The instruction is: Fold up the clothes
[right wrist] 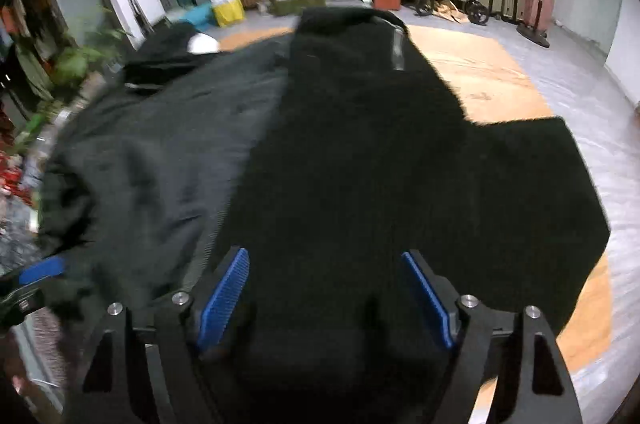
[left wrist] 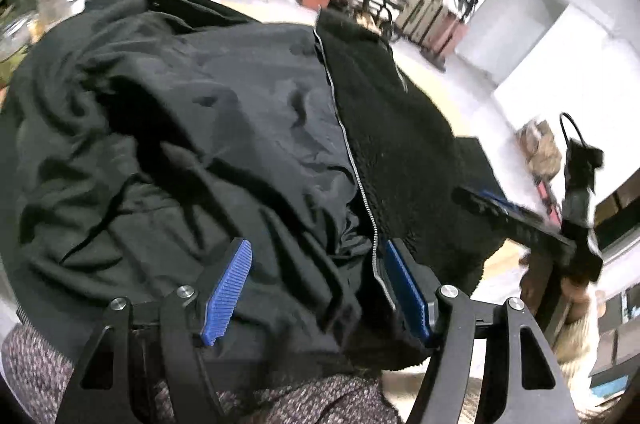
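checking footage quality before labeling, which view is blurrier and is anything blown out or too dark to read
Right wrist view: blurrier, plants and clutter at the left edge smeared, the black jacket a near-featureless dark mass. Left wrist view: sharper, the jacket's zipper and wrinkles readable, but the white wall at upper right blown out and the right gripper streaked by motion. Both views: strong fisheye bending and dark corners.

The jacket [left wrist: 224, 127] has two cloth finishes: a smooth, faintly shiny woven shell with fine creases, and a matt, fuzzy fleece lining [left wrist: 400, 143]. A zipper [left wrist: 362, 183] with small metallic teeth runs along the seam between them. The left gripper [left wrist: 316, 288] and the right gripper [right wrist: 324, 292] have matt black plastic arms, bright metal pivot pins and blue ribbed pads [left wrist: 228, 288]. The table [right wrist: 480, 67] shows a smooth, light wood-grain surface. A speckled knit cloth [left wrist: 36, 368] looks rough.
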`<move>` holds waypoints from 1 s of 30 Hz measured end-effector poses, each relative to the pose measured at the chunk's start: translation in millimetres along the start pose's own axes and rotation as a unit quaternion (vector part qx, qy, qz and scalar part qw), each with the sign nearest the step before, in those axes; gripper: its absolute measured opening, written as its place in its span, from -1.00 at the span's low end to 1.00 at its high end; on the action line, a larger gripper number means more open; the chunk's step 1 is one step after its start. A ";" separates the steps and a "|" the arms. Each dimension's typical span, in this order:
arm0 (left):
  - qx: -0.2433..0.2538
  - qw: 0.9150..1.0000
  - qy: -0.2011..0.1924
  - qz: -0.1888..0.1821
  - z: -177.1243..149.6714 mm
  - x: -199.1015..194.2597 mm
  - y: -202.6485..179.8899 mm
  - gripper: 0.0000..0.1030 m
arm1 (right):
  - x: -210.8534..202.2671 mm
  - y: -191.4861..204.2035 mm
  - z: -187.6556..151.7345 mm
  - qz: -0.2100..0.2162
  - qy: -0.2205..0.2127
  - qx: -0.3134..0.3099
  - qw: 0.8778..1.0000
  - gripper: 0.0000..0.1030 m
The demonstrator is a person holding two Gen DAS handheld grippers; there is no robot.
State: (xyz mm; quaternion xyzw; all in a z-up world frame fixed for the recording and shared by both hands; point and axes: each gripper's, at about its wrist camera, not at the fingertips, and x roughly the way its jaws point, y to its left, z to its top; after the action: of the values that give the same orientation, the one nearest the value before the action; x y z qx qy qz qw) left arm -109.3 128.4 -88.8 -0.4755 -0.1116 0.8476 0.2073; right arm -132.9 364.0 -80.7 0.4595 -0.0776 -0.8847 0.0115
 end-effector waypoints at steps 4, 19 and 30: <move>-0.014 0.999 -0.032 -0.001 -11.6 -20.3 8.6 0.36 | -39.1 49.5 -9.3 0.014 -0.038 -0.049 0.998 0.60; -0.175 0.964 -0.126 0.158 -22.3 -98.7 137.9 0.41 | -84.4 111.0 -28.6 0.053 -0.092 -0.153 0.983 0.80; -0.312 0.921 -0.122 0.199 -17.1 -74.9 255.9 0.41 | -83.6 125.2 -4.0 0.171 -0.105 -0.149 0.968 0.80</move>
State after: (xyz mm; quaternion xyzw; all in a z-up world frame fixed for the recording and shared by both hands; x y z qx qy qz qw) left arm -122.8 -133.5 -139.8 -0.4216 -0.2977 0.8451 -0.1392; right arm -87.8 247.5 3.5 0.3375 -0.0233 -0.9143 0.2227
